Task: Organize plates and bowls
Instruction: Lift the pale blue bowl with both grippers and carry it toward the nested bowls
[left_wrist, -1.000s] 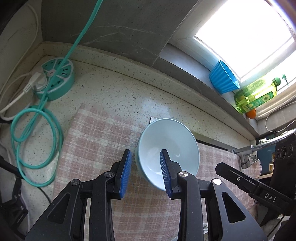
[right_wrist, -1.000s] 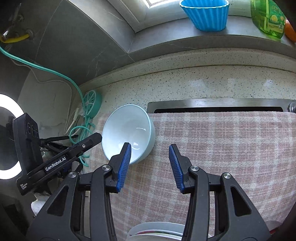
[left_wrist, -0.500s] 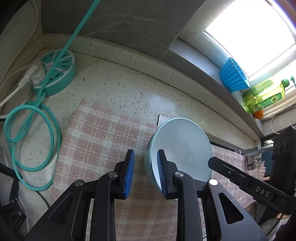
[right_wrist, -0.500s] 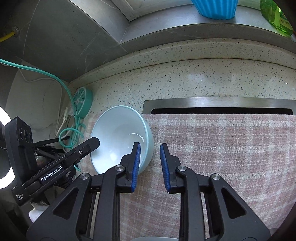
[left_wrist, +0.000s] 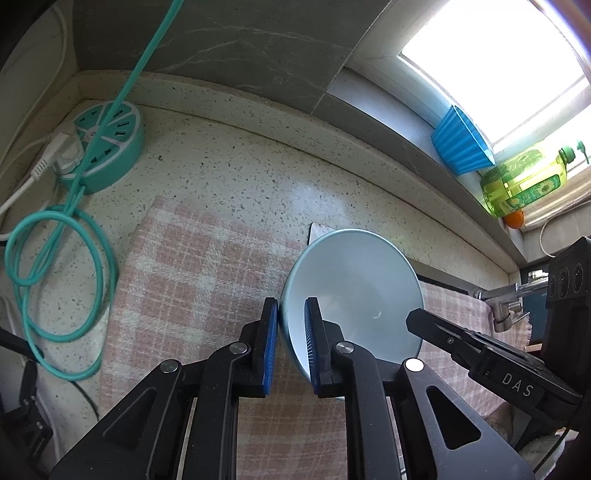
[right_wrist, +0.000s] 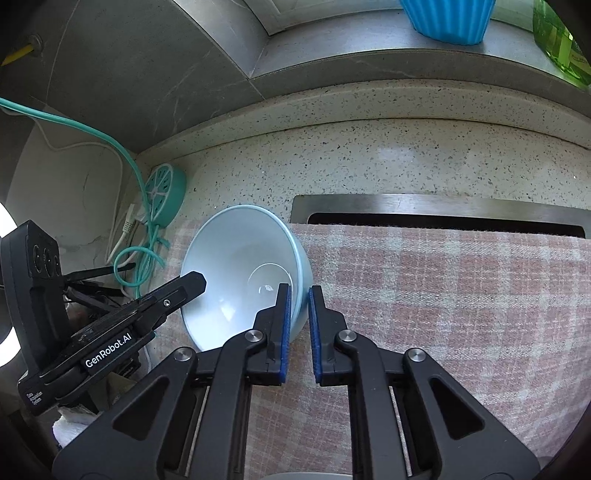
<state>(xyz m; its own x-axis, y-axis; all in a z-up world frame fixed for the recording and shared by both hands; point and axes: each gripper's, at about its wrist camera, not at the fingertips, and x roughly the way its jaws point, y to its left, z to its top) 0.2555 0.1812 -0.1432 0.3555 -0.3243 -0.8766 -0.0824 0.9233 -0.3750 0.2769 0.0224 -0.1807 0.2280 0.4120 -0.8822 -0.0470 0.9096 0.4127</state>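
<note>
A pale blue bowl (left_wrist: 354, 291) is held just above the pink checked cloth (left_wrist: 192, 266) on the speckled counter. My left gripper (left_wrist: 290, 345) is shut on the bowl's near-left rim, one blue pad inside and one outside. In the right wrist view the same bowl (right_wrist: 240, 273) tilts to the left, and my right gripper (right_wrist: 299, 332) is shut on its right rim. Each gripper's black body shows in the other's view. A white dish rim (right_wrist: 306, 475) peeks in at the bottom edge of the right wrist view.
A round teal power strip (left_wrist: 107, 147) with a looped teal cable (left_wrist: 55, 266) lies at the left. A steel sink edge (right_wrist: 436, 206) and faucet (left_wrist: 506, 306) lie behind the cloth. A blue ribbed pot (left_wrist: 461, 144) and green bottle (left_wrist: 524, 181) stand on the windowsill.
Both grippers have closed from wide open onto opposite rims of the bowl. The bowl has tilted and shifted slightly right in the left wrist view.
</note>
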